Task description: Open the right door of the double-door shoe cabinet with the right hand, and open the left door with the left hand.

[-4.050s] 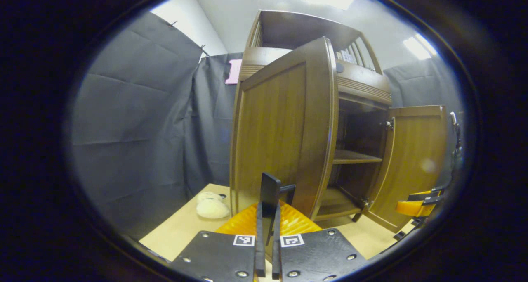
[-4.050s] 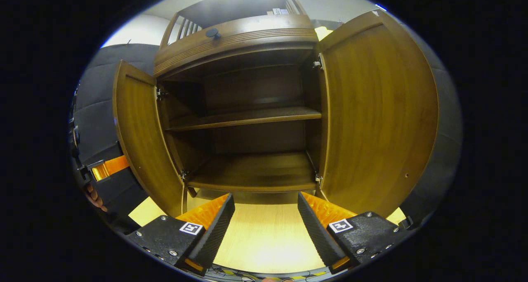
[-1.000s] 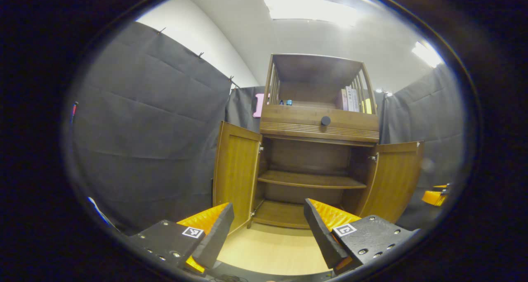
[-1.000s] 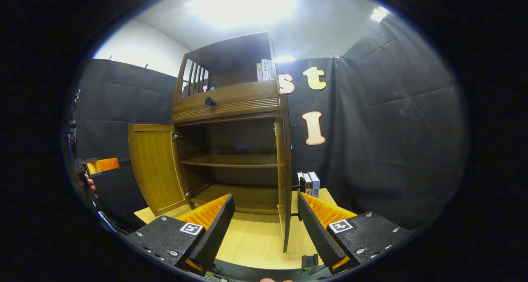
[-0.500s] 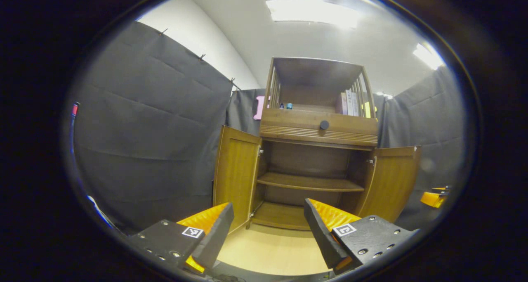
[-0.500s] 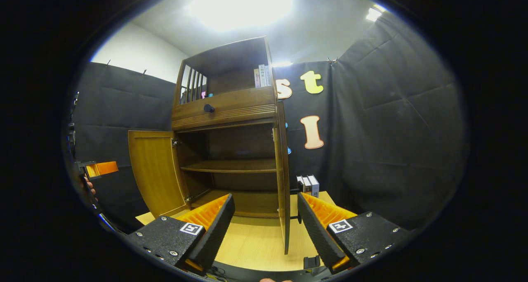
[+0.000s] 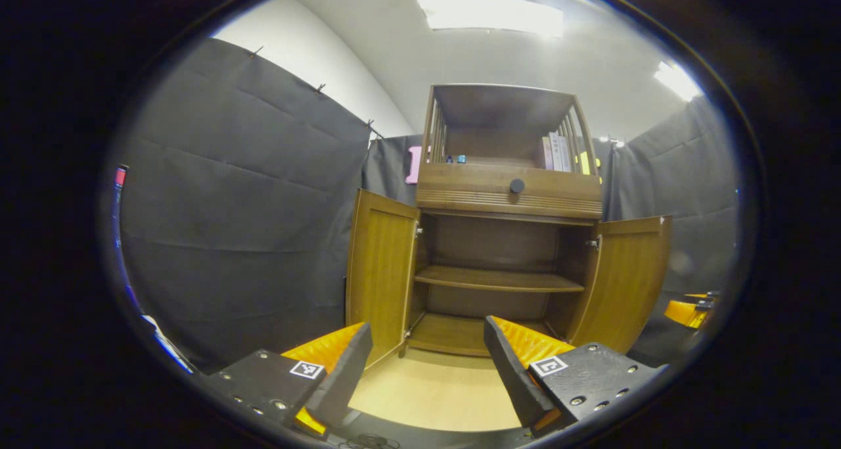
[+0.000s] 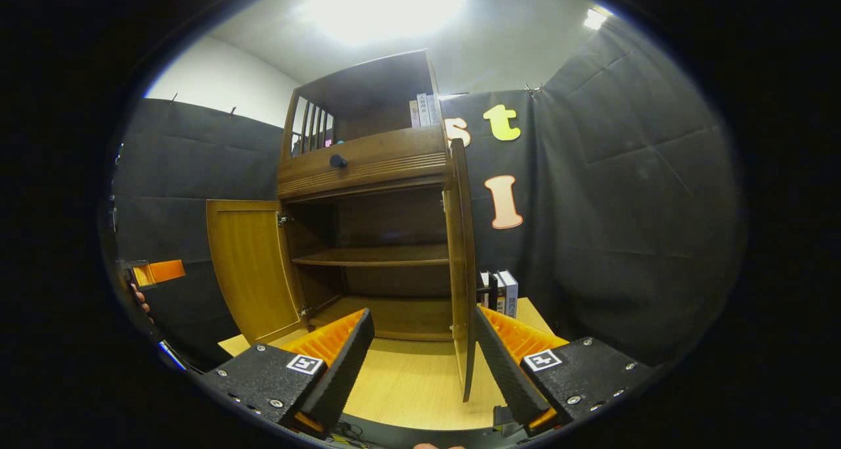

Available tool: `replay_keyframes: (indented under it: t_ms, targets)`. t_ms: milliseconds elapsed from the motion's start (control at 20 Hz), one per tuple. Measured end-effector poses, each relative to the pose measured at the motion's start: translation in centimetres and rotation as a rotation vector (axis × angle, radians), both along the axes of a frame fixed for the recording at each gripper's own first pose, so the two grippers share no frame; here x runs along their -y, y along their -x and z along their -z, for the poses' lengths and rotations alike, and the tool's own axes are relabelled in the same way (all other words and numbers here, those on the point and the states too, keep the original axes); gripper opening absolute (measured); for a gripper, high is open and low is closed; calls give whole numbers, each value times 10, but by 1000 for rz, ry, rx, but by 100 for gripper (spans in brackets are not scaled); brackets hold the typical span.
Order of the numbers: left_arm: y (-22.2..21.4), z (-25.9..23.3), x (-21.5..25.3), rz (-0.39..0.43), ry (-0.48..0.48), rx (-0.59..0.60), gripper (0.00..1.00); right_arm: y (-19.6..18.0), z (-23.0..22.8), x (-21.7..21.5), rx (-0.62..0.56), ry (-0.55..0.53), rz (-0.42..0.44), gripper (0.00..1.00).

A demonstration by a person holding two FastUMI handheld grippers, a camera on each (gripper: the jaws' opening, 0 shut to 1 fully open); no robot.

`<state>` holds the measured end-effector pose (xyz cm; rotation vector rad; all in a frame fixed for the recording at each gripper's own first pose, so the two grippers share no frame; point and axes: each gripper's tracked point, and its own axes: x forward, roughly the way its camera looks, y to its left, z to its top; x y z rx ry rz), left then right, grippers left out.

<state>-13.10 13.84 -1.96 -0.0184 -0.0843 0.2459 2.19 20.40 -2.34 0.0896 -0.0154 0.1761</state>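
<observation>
- With both doors swung wide, the shoe cabinet (image 7: 509,252) sits mid-frame.
- Left gripper (image 7: 424,370) and right gripper (image 8: 420,363) gape apart, holding nothing.
- Best to back away without bumping the right door (image 8: 463,265).

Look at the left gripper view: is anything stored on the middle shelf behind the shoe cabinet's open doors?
No. The middle shelf lies bare between the open left door and right door.
</observation>
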Motion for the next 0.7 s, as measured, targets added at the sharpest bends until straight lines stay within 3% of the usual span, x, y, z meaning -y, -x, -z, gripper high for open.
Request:
replay_keyframes:
  t_ms: [450,700]
  targets:
    - [-6,-4,0,16,50,21,100,-5,-4,-5,15,29,-7,95]
    - [-23,-8,9,45,15,-9,100,-15,1,-10,-13,15,-3,95]
